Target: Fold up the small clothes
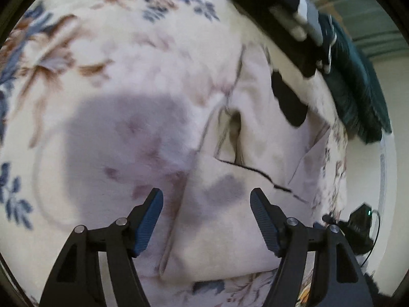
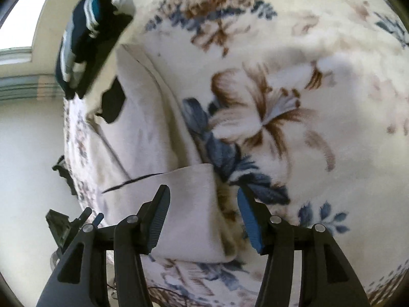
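Note:
A small white garment (image 1: 230,217) with black marks lies folded on a floral blanket (image 1: 102,76). My left gripper (image 1: 206,197) is open and empty, its fingers straddling the garment's left edge just above it. In the right wrist view the same white garment (image 2: 184,220) lies under my right gripper (image 2: 203,194), which is open and empty over the garment's right corner. A black patch (image 2: 113,102) shows on the garment's far part.
A dark navy and teal striped garment (image 1: 286,5) lies at the far edge of the blanket, also in the right wrist view (image 2: 81,38). A teal knit piece (image 1: 358,87) lies beside it. A black device (image 1: 360,227) sits off the bed edge.

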### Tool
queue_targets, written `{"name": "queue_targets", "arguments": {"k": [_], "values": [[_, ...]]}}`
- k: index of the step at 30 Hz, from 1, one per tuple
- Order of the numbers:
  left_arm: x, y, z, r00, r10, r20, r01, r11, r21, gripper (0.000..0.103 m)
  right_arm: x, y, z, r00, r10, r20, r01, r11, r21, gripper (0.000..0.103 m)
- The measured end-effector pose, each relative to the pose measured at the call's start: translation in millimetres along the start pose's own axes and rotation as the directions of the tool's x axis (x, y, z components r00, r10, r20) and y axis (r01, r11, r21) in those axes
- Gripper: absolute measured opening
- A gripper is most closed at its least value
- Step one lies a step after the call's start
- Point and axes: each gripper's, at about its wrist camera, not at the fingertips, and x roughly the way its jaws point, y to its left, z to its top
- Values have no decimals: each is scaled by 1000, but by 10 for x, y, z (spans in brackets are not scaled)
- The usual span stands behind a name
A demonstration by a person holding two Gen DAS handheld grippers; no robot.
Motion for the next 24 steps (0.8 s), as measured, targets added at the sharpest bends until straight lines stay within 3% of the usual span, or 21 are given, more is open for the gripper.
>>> {"name": "queue_targets", "arguments": {"k": [2,3,4,5,6,7,12,19,21,24], "values": [[106,-61,8,1000,23,-4,-23,1000,19,66,153,33,72,1000,12,-23,-12,1000,-17,57],[119,-88,19,1000,30,10,-30,999,27,59,213,51,98,1000,11,-26,-11,1000,-23,57],[125,-117,28,999,39,27,-40,999,36,28,256,71,121,1000,4,-24,-5,1000,-28,54],[142,-142,50,999,47,23,-48,998,43,4,273,97,137,1000,-8,-11,8,999,-34,47],[133,-158,78,999,45,23,-46,998,43,4,261,116,142,1000,-20,-4,20,999,-39,20],[86,-175,92,998,33,44,-35,998,45,4,243,146,145,999,-31,13,32,998,-45,9],[-172,-297,179,994,1,113,-12,996,90,2,-46,302,153,992,-43,119,54,995,-83,4],[-137,-162,387,991,2,134,-7,999,39,2,-217,322,308,982,-48,181,61,996,-67,1],[-46,-58,423,997,-2,82,3,1000,-6,2,-195,281,371,986,-47,162,56,997,-52,1],[-10,48,391,999,-37,33,38,999,-39,11,-81,230,450,997,-18,76,21,999,-40,4]]}}
